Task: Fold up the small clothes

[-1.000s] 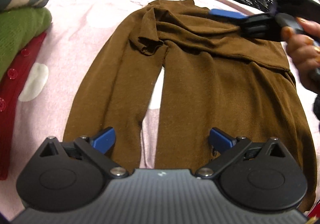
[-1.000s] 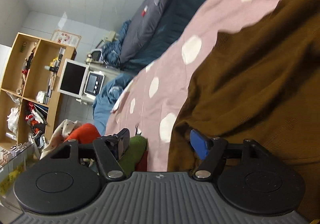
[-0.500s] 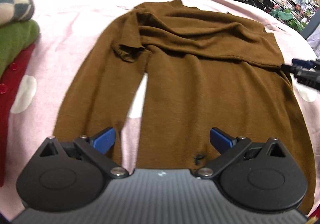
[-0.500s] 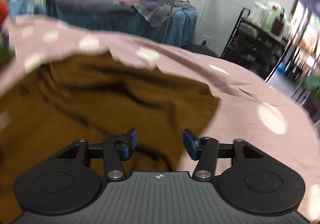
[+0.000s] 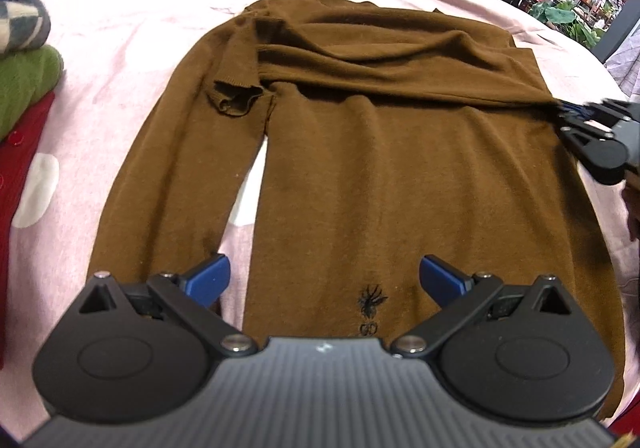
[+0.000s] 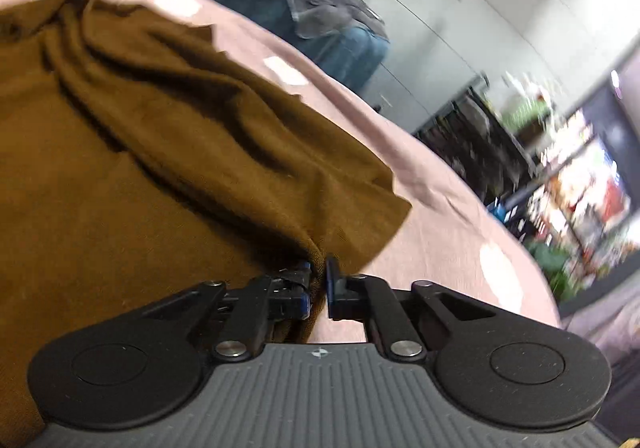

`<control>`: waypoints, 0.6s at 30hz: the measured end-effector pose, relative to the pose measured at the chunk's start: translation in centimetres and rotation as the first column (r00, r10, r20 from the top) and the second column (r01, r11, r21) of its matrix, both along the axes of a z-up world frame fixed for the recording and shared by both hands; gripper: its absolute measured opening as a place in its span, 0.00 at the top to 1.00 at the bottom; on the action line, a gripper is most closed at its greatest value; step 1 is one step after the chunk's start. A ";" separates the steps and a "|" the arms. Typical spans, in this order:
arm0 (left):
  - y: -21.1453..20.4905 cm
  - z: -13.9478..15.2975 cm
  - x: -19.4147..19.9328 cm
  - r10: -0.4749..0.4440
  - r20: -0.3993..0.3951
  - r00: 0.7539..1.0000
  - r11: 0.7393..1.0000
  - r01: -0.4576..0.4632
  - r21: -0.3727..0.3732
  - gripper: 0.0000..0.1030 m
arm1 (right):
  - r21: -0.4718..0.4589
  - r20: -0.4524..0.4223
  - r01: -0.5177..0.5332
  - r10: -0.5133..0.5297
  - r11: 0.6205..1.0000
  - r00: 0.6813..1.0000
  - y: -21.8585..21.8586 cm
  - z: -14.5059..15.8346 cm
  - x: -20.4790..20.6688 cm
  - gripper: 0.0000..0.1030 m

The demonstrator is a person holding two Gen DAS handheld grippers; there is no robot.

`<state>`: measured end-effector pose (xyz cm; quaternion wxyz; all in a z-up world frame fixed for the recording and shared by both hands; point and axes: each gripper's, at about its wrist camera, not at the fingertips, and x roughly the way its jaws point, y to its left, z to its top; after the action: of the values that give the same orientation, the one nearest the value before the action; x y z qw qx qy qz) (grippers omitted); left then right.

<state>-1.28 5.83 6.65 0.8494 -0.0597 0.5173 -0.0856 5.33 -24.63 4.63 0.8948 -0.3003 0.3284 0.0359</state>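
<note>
Since a second ago the right gripper [image 6: 319,280] has left the sweater's [image 5: 380,151] chest, swung out to its side edge at about 3 o'clock in the left wrist view, and rolled over. Its jaws are closing, with a fold of brown knit between the pads. The left gripper [image 5: 324,278] hangs spread wide and empty above the hem at 6 o'clock.

The sweater lies flat on the pink sheet [image 5: 120,19], collar toward 12 o'clock. One sleeve is already laid across the chest, its cuff [image 5: 236,101] near 10 o'clock; the other sleeve runs straight down the 9 o'clock side, not yet folded. Judging by this, the fold is barely begun: the second sleeve and the body folds remain.

Count: one sweater, two grippers, and at least three folded garments in the pile [image 5: 24,87] at 9 o'clock.
</note>
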 end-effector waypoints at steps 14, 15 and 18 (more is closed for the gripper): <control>3.4 1.7 3.7 0.090 0.221 0.971 0.985 -0.119 0.124 0.05 | 0.257 -0.082 0.191 -0.175 0.947 0.981 -6.2 4.1 -1.2 0.37; 3.2 2.0 4.4 0.053 0.254 0.966 0.981 -0.098 0.167 0.13 | 0.245 -0.073 0.180 -0.167 0.953 0.983 -6.2 4.4 -1.5 0.37; 2.8 1.8 7.3 -0.042 0.288 0.957 0.975 -0.023 0.219 0.24 | 0.296 -0.041 0.169 -0.165 0.940 0.985 -6.8 5.3 -3.4 0.36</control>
<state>6.00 8.58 8.47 0.9171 0.0506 0.3934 -0.0396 1.94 -31.38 9.97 0.9271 -0.1324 0.3504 0.0114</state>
